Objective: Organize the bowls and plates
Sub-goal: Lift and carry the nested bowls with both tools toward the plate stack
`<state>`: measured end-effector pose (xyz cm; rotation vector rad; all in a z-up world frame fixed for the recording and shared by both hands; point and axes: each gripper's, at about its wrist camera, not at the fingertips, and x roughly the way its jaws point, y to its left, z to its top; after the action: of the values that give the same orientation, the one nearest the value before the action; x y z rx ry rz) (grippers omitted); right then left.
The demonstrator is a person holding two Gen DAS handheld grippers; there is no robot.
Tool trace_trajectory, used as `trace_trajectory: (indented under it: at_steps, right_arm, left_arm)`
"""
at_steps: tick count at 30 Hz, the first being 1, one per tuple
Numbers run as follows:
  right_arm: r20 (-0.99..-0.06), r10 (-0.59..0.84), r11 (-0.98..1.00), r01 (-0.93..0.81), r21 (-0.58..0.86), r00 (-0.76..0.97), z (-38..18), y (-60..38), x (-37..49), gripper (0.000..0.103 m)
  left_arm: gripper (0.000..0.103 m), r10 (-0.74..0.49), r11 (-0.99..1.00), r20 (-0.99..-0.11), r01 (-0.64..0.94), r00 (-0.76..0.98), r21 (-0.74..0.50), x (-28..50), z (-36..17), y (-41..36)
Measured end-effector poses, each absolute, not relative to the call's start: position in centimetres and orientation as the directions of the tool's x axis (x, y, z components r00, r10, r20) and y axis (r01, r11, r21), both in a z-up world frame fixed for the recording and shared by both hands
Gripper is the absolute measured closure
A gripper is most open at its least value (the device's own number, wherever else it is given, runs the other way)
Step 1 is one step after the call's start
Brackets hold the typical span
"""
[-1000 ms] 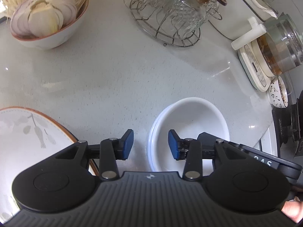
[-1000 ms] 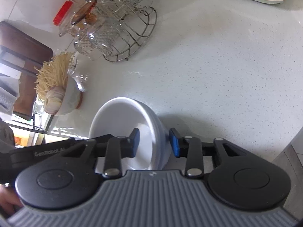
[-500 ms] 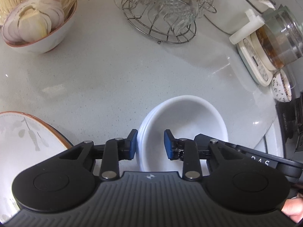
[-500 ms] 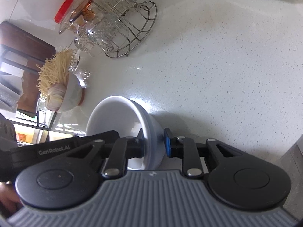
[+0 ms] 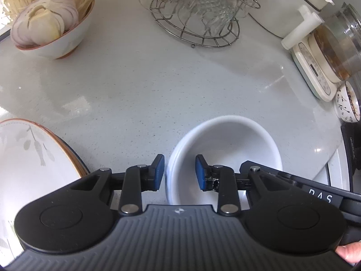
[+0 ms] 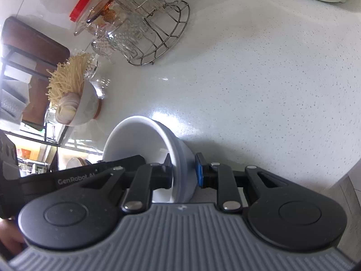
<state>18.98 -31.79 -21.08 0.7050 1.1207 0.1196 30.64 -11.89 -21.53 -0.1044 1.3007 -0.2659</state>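
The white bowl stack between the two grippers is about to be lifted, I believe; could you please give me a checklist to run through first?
1. Right gripper grip on white bowl stack: jaws have just been closing, pads against wall inside and outside: ok.
2. Left gripper grip: jaws have just been closing astride the opposite rim, contact unclear: cannot tell.
3. Bowls nested evenly: cannot tell.
4. Patterned plate apart from the stack: ok.
5. Wire rack of glasses well away: ok.
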Motion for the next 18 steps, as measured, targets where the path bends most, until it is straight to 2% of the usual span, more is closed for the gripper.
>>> trace_trajectory:
  at_steps: [2,18]
  right_arm:
    - [-0.779,0.435,0.778,0.247,0.578,0.453,-21.2,-32.0,18.9,0.080]
    - [-0.780,0.453,0.788,0.216,0.577,0.431,-20.7,-33.6,18.3,0.080]
  left_arm:
    - [0.076,-0.251,0.966,-0.937,0.128,0.244,-0.225,30.4,-21.6,-11.9]
    - [0.077,-0.252,0.968,-0.937,0.067,0.240,-0.243,29.3,-21.0,-13.2]
